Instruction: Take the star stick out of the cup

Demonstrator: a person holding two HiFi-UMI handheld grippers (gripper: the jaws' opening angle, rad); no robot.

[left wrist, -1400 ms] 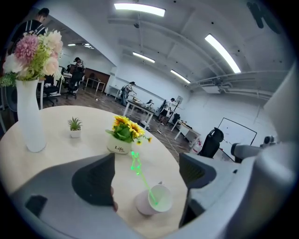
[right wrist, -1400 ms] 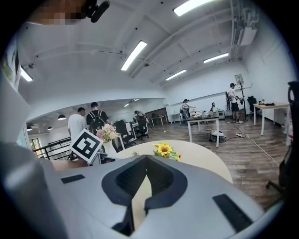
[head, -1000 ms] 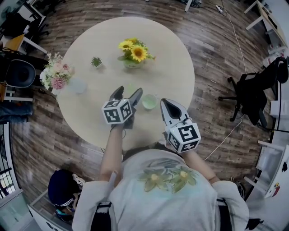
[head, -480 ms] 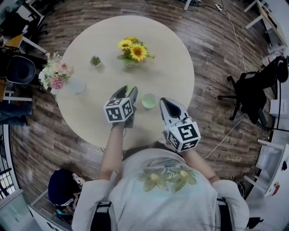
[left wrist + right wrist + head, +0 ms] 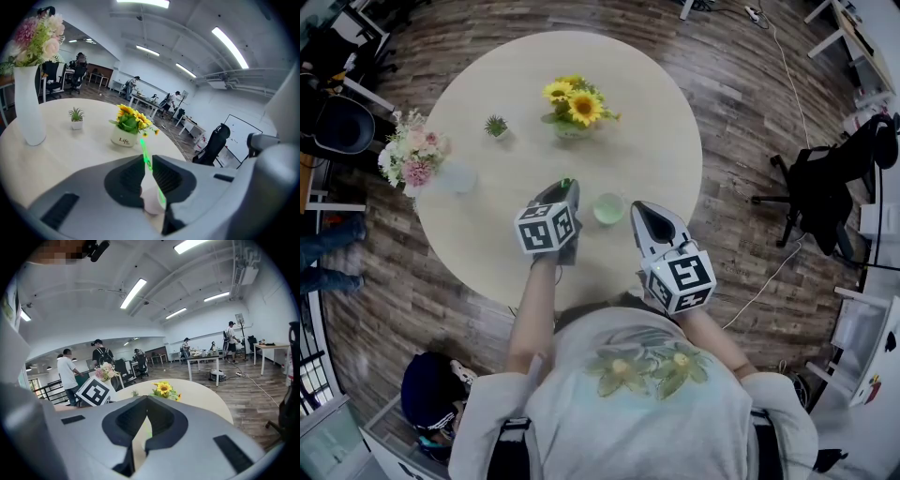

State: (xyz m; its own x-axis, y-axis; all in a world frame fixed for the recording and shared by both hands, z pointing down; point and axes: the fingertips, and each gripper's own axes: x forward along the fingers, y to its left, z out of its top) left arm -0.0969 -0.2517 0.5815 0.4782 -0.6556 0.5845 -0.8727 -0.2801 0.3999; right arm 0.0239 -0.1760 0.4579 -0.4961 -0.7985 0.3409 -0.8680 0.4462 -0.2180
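Left hand-held gripper [image 5: 146, 158] jaws closing on a thin translucent green stick [image 5: 143, 147]; right hand-held gripper [image 5: 145, 397] closed, above round beige bench [image 5: 656, 150].

Left gripper [image 5: 565, 185], grey plastic with a black-and-white marker cube: held just left of the pale green cup [image 5: 609, 208], jaws pointing away from the person. Jaws closing, their tips nearly together on the thin green star stick [image 5: 143, 146] that stands between them. Bare left forearm [image 5: 532, 314] extended straight forward. Right gripper [image 5: 639, 208], same build: just right of that cup, jaw tips together, nothing held.
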